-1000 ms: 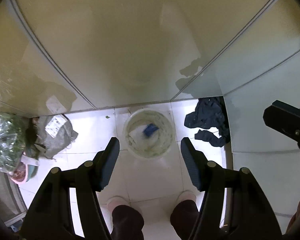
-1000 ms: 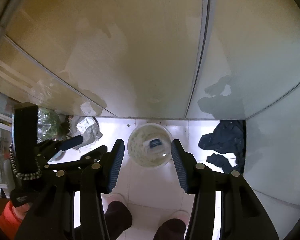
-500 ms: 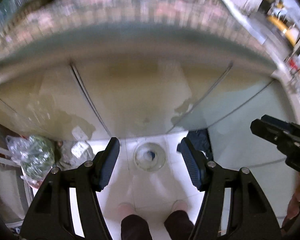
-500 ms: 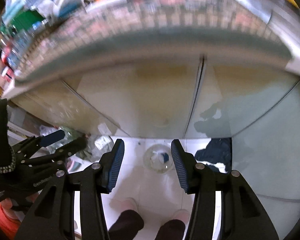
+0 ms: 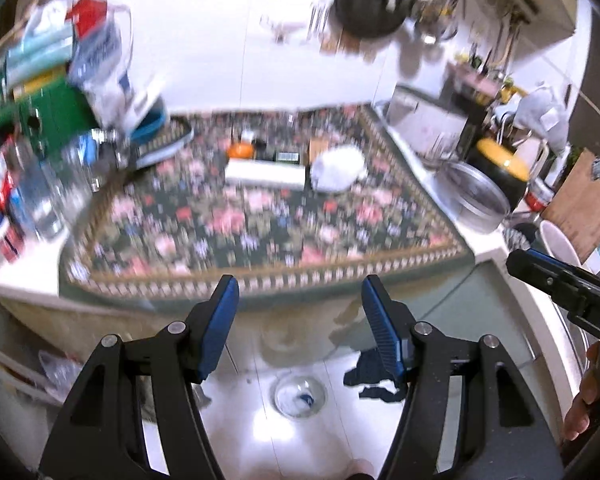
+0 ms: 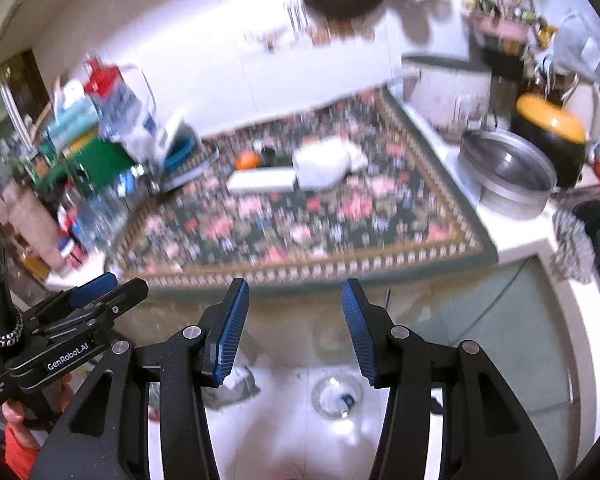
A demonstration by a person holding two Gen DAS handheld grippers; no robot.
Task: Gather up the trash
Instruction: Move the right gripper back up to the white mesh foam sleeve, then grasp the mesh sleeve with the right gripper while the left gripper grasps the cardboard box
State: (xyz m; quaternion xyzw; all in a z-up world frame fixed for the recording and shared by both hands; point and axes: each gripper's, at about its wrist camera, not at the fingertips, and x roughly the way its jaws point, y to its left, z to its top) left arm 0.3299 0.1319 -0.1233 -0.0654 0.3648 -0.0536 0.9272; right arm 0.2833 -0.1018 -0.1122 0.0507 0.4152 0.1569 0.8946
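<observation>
Both wrist views have swung up from the floor bucket to the countertop within the last second; I read this as the drop step being finished and the search for the next piece of trash starting. From 9 o'clock in the left wrist view: a blurred cluster of bottles and cartons (image 5: 60, 92), too smeared to count. Next, the floral mat (image 5: 260, 220), one, carrying at 12 o'clock one white flat box (image 5: 265, 173), one orange object (image 5: 240, 150) behind it, and one crumpled white wad (image 5: 338, 170) just beside the box; I judge the wad and box the likeliest trash. At 3 o'clock, one steel basin (image 5: 474, 200) and one yellow-lidded pot (image 5: 500, 166). The left gripper (image 5: 298, 304) is spread wide, nothing between its pads; the right gripper (image 6: 294, 306) is likewise spread and empty. One clear trash bucket (image 5: 299, 400) sits on the floor at 6 o'clock, with white scraps and a blue item inside; one dark cloth (image 5: 370, 368) lies just beside it at 4 o'clock. Motion blur limits finer counts.
</observation>
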